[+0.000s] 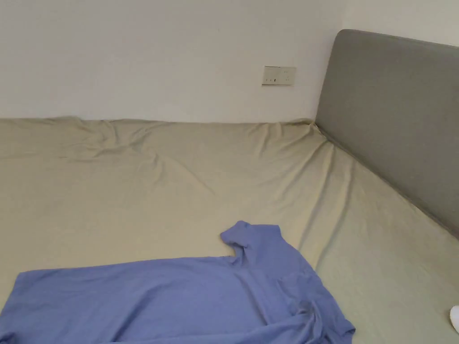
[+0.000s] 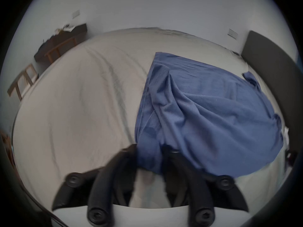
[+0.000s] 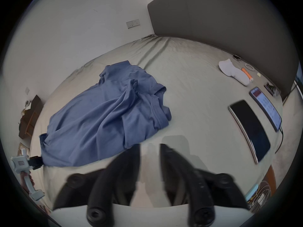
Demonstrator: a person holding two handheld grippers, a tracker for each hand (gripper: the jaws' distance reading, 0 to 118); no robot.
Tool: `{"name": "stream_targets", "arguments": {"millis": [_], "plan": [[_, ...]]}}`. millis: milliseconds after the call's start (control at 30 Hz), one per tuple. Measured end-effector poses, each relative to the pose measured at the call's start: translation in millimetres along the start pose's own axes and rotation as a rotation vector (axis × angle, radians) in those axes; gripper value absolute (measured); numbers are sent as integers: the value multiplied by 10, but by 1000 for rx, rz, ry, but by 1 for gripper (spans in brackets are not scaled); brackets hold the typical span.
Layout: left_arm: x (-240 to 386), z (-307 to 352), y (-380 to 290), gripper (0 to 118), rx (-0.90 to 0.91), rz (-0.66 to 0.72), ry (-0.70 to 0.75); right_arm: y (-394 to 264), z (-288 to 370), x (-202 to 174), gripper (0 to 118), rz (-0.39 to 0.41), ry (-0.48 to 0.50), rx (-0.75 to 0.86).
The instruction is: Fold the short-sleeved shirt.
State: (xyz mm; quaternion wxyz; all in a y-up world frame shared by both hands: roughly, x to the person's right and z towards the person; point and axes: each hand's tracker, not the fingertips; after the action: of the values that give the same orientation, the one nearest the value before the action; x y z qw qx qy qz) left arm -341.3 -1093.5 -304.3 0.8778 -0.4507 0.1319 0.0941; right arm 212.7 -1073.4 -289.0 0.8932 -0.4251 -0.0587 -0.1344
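Note:
A blue short-sleeved shirt (image 1: pixel 179 300) lies rumpled on the bed, one sleeve (image 1: pixel 251 239) pointing toward the wall. In the left gripper view the shirt (image 2: pixel 205 107) spreads away from my left gripper (image 2: pixel 149 150), whose jaws are closed on a bunch of its hem, with creases running out from the grip. The right gripper view has the left gripper (image 3: pixel 35 161) at the shirt's (image 3: pixel 101 112) far lower corner, held by a hand. My right gripper (image 3: pixel 150 146) hovers over bare sheet just beside the shirt's near edge, jaws apart with nothing between them.
A beige wrinkled sheet (image 1: pixel 179 188) covers the bed. A grey headboard (image 1: pixel 394 116) bounds the right side. Near it lie two phones (image 3: pixel 249 129) (image 3: pixel 265 106), a white sock (image 3: pixel 232 71) and an orange tube (image 3: pixel 247 74). Wooden furniture (image 2: pixel 60 42) stands past the bed's far end.

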Motion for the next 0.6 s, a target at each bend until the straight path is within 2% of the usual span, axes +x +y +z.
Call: {"name": "stream_targets", "arguments": {"millis": [33,67,100,267,367,400,433,467,500,533,567,600], "plan": [[-2,34,31,22,-14,45,-22,43,-57,-24,34,22,-1,3],[-9,66,52,11,-28,80,-55,86,-69,-68,53,48,-12,14],[-16,61,62,8,-43,108,-61,123,-117,-91,72,64,-12,19],[30,59,76,8,-42,83,-32,340,-504,-61,74,83,-57,22],[-144,-95,107,8,-42,97,-35,431,-803,41,74,61,-98,17],[-166,-83,109,8,-39,105,-42,446,-879,76,68,51,-89,-5],[-261,-139,106,8,-36,112,-47,445,-888,71,56,53,-83,-17],[-319,-150,109,8,-36,120,-51,462,-841,83,33,129,-106,21],[-349,-124,112,8,-34,123,-53,480,-796,99,6,186,-69,15],[-379,-92,119,8,-30,128,-55,477,-761,106,6,147,10,9],[-178,110,67,8,-26,125,-55,494,-725,85,6,147,-21,-27],[-146,187,53,7,-16,122,-53,490,-676,91,6,194,-22,-37]]}}
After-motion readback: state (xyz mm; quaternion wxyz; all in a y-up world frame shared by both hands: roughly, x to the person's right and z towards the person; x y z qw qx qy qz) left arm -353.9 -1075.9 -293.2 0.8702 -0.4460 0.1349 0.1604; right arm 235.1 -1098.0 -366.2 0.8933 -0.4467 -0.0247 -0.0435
